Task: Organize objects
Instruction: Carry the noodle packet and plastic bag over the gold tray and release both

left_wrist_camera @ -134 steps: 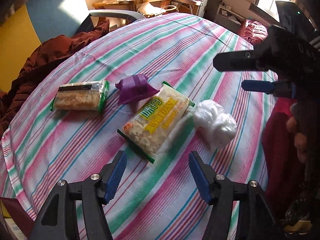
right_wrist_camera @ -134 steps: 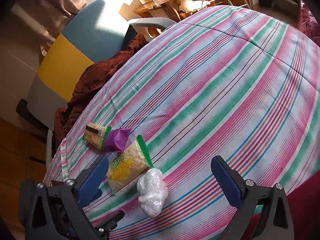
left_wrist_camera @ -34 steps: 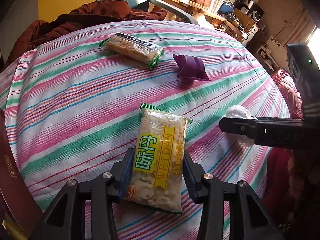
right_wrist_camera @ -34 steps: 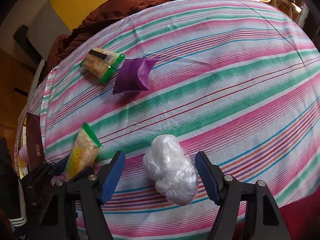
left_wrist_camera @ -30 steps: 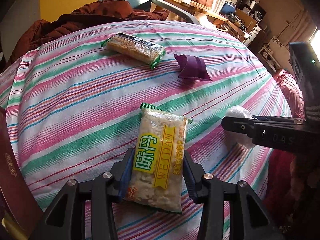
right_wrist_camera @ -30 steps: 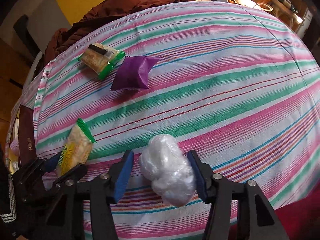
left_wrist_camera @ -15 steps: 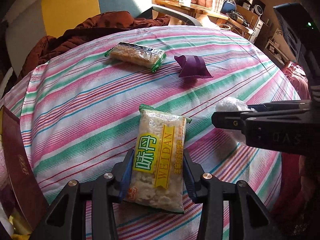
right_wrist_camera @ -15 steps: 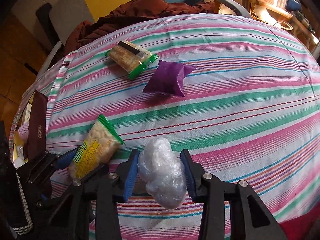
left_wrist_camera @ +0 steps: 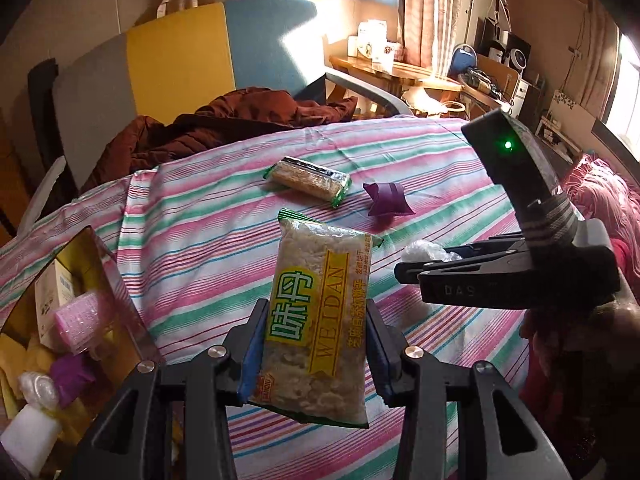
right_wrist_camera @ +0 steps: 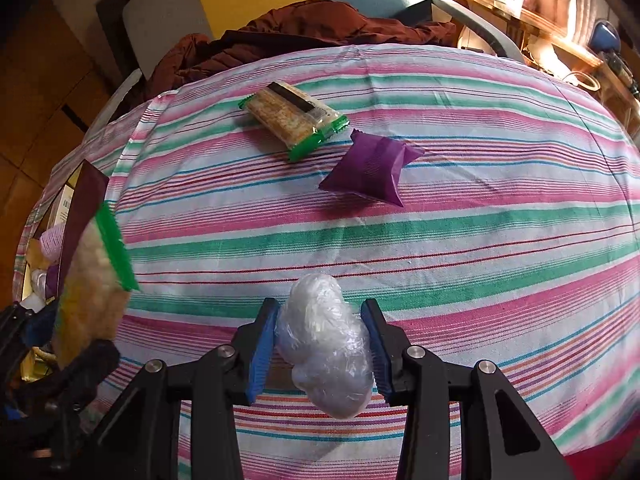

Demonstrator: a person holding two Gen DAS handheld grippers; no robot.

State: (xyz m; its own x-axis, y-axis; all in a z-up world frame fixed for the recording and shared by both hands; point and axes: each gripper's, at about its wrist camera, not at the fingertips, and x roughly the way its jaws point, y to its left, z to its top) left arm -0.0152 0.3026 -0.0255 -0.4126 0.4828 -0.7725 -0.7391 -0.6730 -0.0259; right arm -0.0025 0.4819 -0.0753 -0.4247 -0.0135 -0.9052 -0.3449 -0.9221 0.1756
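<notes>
Both grippers clamp loads, left gripper (left_wrist_camera: pixel 316 354) squeezing the snack pack (left_wrist_camera: pixel 318 320), right gripper (right_wrist_camera: pixel 320 350) the plastic wad (right_wrist_camera: pixel 326 344); cracker pack (right_wrist_camera: pixel 294 118) and purple pouch (right_wrist_camera: pixel 370 168) wait mid-table.

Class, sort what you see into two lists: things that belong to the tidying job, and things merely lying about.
Job: Weidan snack pack, white plastic bundle, green-ended bar, purple packet, storage box.
Lying about: brown jacket, chair, desk.

Striped bedcover (right_wrist_camera: pixel 460 248): snack bar (right_wrist_camera: pixel 294 118), purple pouch (right_wrist_camera: pixel 372 168)
</notes>
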